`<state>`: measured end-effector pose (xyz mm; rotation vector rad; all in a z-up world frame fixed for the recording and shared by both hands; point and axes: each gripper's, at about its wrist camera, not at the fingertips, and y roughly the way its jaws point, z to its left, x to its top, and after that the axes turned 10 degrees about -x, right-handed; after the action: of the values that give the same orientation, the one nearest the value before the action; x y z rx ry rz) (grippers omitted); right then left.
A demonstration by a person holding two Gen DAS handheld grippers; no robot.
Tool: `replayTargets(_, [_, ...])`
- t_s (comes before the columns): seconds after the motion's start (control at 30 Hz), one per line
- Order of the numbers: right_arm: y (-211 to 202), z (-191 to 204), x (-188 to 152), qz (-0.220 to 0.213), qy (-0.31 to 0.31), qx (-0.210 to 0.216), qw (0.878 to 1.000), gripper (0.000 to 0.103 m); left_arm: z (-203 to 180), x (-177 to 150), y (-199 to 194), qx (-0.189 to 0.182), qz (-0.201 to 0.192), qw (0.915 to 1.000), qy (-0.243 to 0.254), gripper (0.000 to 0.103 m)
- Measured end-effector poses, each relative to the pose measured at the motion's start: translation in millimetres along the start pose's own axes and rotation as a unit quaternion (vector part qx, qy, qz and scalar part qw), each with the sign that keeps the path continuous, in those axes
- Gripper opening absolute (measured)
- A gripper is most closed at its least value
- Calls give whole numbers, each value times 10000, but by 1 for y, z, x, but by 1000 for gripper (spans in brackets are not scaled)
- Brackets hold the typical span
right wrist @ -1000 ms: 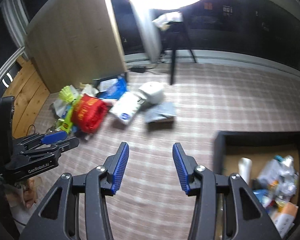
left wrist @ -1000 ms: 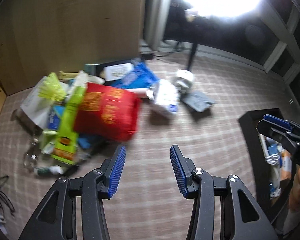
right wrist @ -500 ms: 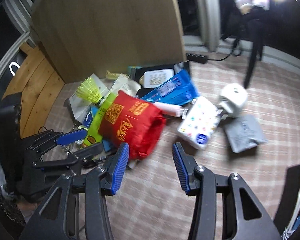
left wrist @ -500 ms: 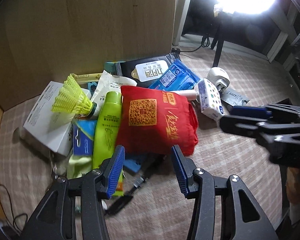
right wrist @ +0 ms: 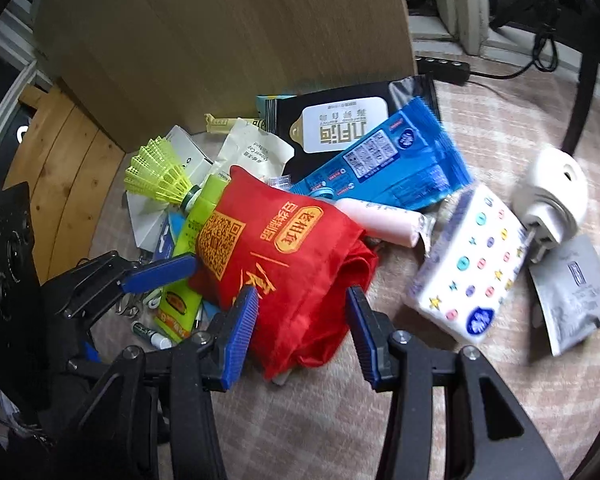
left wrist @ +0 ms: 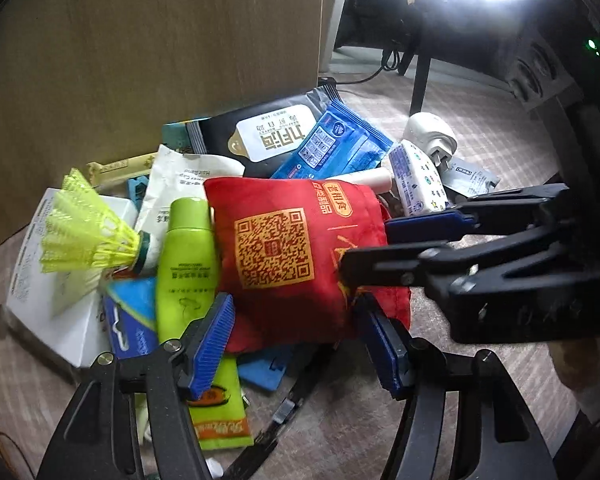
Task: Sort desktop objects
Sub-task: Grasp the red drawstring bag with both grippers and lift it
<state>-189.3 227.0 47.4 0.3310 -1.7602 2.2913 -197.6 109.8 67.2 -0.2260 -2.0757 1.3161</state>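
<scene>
A soft red cloth bag (left wrist: 296, 256) with a yellow square code and yellow writing lies puffy on top of a messy pile on the checked table cloth (right wrist: 340, 432); what is inside it cannot be seen. Both tools are spread wide. The left gripper (left wrist: 296, 344) and the right gripper (right wrist: 302, 334) each have blue fingers on either side of the bag's near edge, not squeezing it. Beside the bag lie a green squeeze tube (left wrist: 186, 264) and a yellow plastic shuttlecock (left wrist: 84, 236). Only the right view clearly shows the white tissue pack with coloured dots (right wrist: 470, 268) and a pink roll (right wrist: 376, 220).
</scene>
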Motion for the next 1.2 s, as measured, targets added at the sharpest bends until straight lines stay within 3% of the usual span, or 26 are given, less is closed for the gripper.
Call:
replayTargets(0.43, [12, 10, 3, -57, -130, 281, 9995, 45, 0, 5, 0, -624, -209, 9973, -332, 62])
replayTargets(0.7, [-7, 14, -9, -230, -173, 326, 9991, 44, -19, 2, -14, -756, -299, 9960, -382, 62])
replayTargets(0.9, [-46, 11, -22, -540, -295, 337, 9975, 44, -54, 3, -41, -710, -495, 9961, -182, 62])
replayTargets(1.2, [-112, -39, -60, -974, -54, 153, 9951, 44, -137, 13, -49, -711, -573, 9950, 403, 62])
